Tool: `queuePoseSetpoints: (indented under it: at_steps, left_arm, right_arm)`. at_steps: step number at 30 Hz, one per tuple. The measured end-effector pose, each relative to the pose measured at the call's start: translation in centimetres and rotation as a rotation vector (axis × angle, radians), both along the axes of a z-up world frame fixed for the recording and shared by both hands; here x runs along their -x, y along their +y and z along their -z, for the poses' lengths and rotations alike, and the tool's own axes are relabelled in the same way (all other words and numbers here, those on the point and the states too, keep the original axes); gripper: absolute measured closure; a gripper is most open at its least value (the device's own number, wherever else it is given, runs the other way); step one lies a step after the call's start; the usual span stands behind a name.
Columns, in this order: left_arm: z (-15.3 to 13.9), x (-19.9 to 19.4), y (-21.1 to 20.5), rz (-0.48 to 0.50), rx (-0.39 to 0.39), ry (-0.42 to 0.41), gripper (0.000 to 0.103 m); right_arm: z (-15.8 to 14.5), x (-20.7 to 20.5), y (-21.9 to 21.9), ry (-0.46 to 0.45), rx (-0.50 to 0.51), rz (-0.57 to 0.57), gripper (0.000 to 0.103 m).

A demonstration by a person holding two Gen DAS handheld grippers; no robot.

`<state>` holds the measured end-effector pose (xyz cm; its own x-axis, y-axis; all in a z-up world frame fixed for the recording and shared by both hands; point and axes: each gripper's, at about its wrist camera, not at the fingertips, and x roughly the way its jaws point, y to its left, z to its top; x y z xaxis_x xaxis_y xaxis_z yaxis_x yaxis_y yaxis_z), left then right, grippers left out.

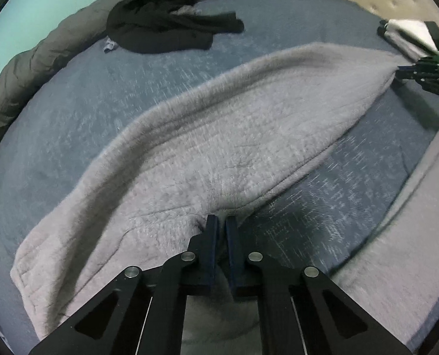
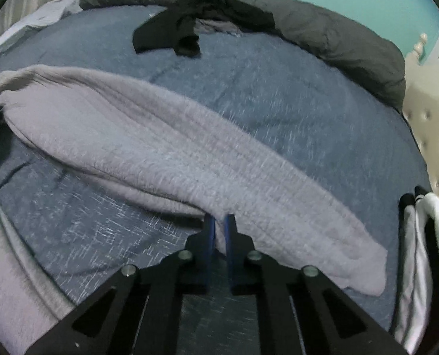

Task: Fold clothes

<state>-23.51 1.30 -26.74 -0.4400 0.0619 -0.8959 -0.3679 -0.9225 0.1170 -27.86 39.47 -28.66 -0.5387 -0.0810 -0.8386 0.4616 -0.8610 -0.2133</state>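
Left wrist view shows your left gripper at the bottom centre, clenched on the near edge of the grey garment; the right gripper pinches the same edge. Your bite on each looks thin, so a hard tug could pull the fabric free, and uneven lifting would skew the fold. It stretches diagonally across mid-frame on the blue bedspread, soft and ribbed. A black garment lies crumpled at the upper left.
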Motion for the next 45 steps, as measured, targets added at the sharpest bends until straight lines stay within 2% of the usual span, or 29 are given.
queuePoseSetpoints:
  at_steps: [2,4,8,13,14,15,17,20,22,25,27,30,33,37,42,45]
  left_arm:
    - [-0.9,-0.4,-0.8,-0.004,-0.035,0.0,0.097]
    - [-1.1,-0.8,-1.1,-0.002,-0.06,-0.013,0.097]
    - [0.6,-1.2,-0.5,0.016,-0.056,-0.068,0.097]
    - [1.7,-0.7,-0.9,-0.021,-0.108,-0.102,0.095]
    - [1.6,-0.8,-1.0,-0.021,-0.111,-0.102,0.095]
    - [1.4,-0.8,-1.0,-0.019,-0.112,-0.097,0.094]
    - [0.8,-1.0,-1.1,-0.021,-0.111,-0.084,0.094]
    - [-0.3,-1.4,-1.6,-0.032,-0.126,-0.049,0.094]
    - [-1.3,-1.6,-2.0,-0.048,-0.14,-0.019,0.093]
    - [-2.7,-1.4,-3.0,-0.083,-0.14,0.027,0.09]
    - [-3.3,-0.7,-4.4,-0.128,-0.138,0.044,0.078]
    - [-4.0,0.6,-7.0,-0.203,-0.141,0.059,0.068]
    - [-4.7,1.8,-10.1,-0.256,-0.118,0.073,0.067]
    - [-5.3,3.3,-14.4,-0.333,-0.069,0.09,0.066]
    - [-5.0,4.3,-20.4,-0.441,-0.06,0.086,0.052]
    - [-4.1,4.8,-23.1,-0.486,-0.056,0.076,0.05]
  right_arm:
    - [-0.7,-0.1,0.6,-0.014,0.013,-0.014,0.097]
    - [0.3,-0.1,0.5,-0.057,0.001,-0.019,0.097]
    - [2.2,-0.3,0.1,-0.143,-0.023,-0.029,0.097]
    - [2.7,-0.1,0.5,-0.134,0.03,0.03,0.092]
    - [2.5,0.0,0.8,-0.135,0.05,0.037,0.087]
    - [2.2,0.0,1.3,-0.128,0.077,0.047,0.078]
    - [1.0,-0.1,3.1,-0.098,0.153,0.076,0.068]
    - [-0.4,0.1,6.8,-0.05,0.232,0.187,0.053]
    - [-0.4,0.3,9.3,-0.048,0.244,0.286,0.053]
    - [0.4,0.5,10.0,-0.073,0.219,0.339,0.053]
    - [1.3,0.7,10.0,-0.104,0.202,0.355,0.052]
    - [2.1,0.8,8.9,-0.131,0.176,0.364,0.052]
    - [1.2,1.1,7.3,-0.08,0.233,0.356,0.052]
    - [0.1,2.4,3.8,-0.083,0.262,0.292,0.048]
    - [-0.7,2.8,0.0,-0.064,0.284,0.241,0.047]
    - [-0.4,3.2,-2.3,-0.064,0.301,0.223,0.047]
